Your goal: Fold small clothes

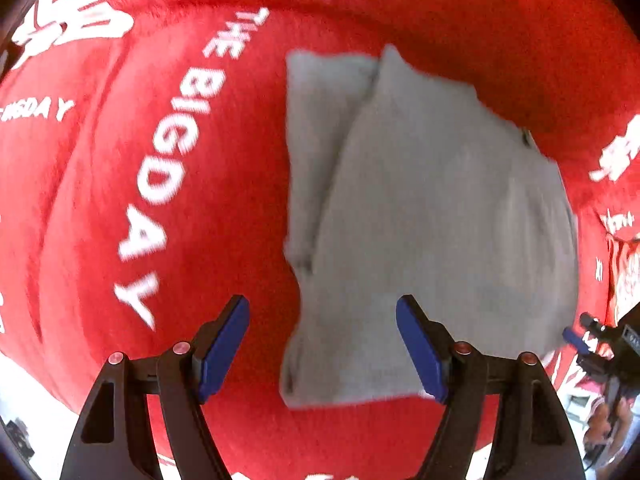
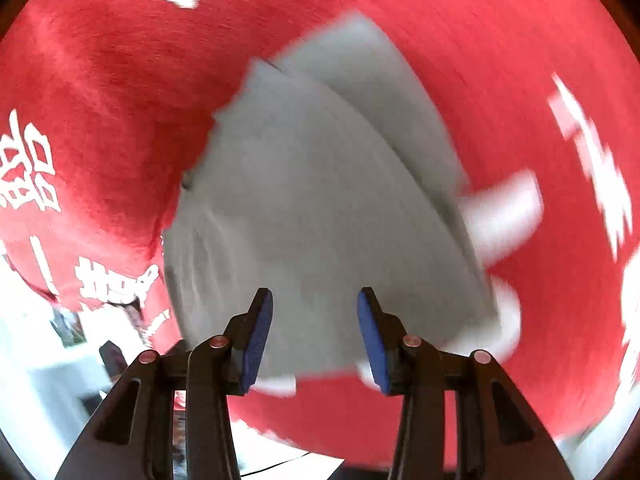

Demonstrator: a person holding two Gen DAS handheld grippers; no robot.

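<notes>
- Two grippers are hovering over one grey garment: the left gripper (image 1: pixel 323 344) is holding its blue pads wide apart, gripping nothing.
- The right gripper (image 2: pixel 315 338) is also standing spread, jaws empty, above the garment's near edge.
- The garment (image 1: pixel 432 216) is lying folded in layers near the middle of the red cloth (image 1: pixel 224 200).
- White lettering (image 1: pixel 176 160) is running along the cloth beside the garment's left edge.

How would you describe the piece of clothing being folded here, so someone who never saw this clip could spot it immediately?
Start with the red cloth printed with white lettering such as "THE BIG DAY", which fills nearly the whole view. Lying on it near the middle is the grey garment, folded with one layer overlapping another. It is the only plain grey thing there, with no print on it.
</notes>
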